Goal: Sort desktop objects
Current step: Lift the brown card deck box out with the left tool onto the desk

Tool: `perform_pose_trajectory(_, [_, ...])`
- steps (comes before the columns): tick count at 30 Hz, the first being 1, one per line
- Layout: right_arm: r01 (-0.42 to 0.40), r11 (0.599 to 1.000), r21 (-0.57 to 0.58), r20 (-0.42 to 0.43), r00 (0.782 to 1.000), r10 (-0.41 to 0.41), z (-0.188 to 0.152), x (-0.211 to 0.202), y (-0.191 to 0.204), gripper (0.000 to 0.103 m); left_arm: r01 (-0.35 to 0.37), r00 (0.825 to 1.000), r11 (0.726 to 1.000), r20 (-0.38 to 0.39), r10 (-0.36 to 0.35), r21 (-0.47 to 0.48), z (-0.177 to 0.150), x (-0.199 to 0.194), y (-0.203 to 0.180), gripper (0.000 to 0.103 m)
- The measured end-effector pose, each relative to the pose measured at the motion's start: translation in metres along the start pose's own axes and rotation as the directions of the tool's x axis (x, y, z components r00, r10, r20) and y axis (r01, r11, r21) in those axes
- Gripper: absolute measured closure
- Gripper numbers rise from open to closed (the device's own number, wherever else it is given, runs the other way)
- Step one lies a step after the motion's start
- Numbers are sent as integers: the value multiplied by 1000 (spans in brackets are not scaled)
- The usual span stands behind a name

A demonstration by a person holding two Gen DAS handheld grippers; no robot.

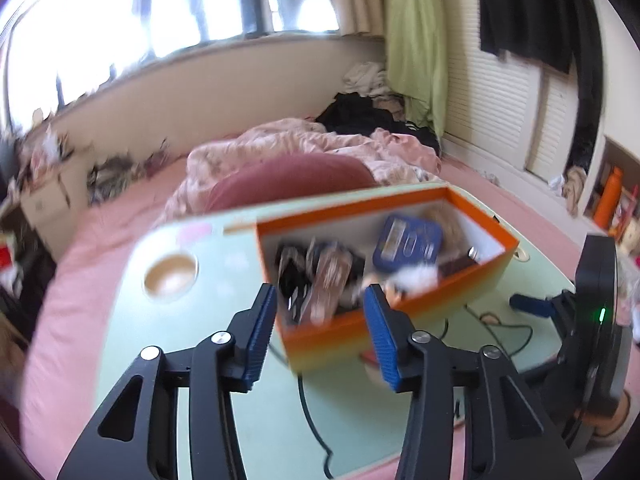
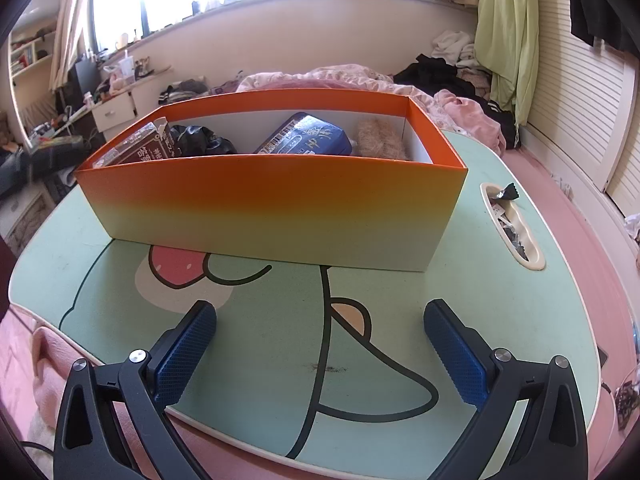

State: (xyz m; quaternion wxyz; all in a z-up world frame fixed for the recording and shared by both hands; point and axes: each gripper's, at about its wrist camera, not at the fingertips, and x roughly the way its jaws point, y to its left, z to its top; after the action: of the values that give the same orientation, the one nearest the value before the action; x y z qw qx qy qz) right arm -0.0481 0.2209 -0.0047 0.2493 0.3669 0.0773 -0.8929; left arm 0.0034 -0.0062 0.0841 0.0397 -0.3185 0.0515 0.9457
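Green table [image 2: 500,280] looks nearly sorted, most items already in box [image 2: 272,208], wrappers in slot [image 2: 514,232] left; left gripper [image 1: 320,320] and right gripper [image 2: 320,352] both apart, empty.

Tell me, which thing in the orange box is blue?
The flat blue packet leaning in the middle of the orange box. Beside it are a black crumpled bag, a brown carton and a tan fuzzy thing.
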Motion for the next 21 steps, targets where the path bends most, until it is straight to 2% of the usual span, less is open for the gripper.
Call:
perform_pose_trajectory(3, [1,1000,1,0,1000,-1,0,0,0,0,39,993,998,-114,-33,50,20,27,0,57])
perform_pose_trajectory(6, [0,1000,1,0,1000,0,1,0,-1,0,79,972,995,-227,-62,64,20,58,-3,61])
perform_pose_trajectory(7, [0,1000,0,-1,1000,0,1,0,-1,0,87,958,994,-280,-65,65,18,75,-4,68])
perform_pose_trajectory(8, [0,1000,0,-3,1000,0,1,0,-1,0,93,952,994,-297,-75,47,18,81,-2,72])
perform_pose_trajectory(9, [0,1000,-2,0,1000,0,1,-1,-1,0,106,950,994,-297,-99,5,20,84,6,83])
perform_pose_trajectory(10, [-2,1000,-1,1,1000,2,0,0,0,0,94,943,995,-318,-102,-39,20,90,14,84])
perform_pose_trajectory(15, [-1,1000,-2,0,1000,1,0,0,0,0,123,961,990,-242,-135,-65,15,74,22,84])
perform_pose_trajectory(18, [-1,1000,-2,0,1000,1,-1,0,1,0,166,977,979,-112,-179,-121,21,35,31,84])
perform_pose_trajectory(19, [-1,1000,-1,0,1000,1,-1,0,1,0,214,974,967,-41,-221,-139,21,10,31,84])
perform_pose_trajectory(21, [-1,1000,-1,0,1000,1,-1,0,1,0,287,958,948,22,-287,-137,17,-20,27,84])
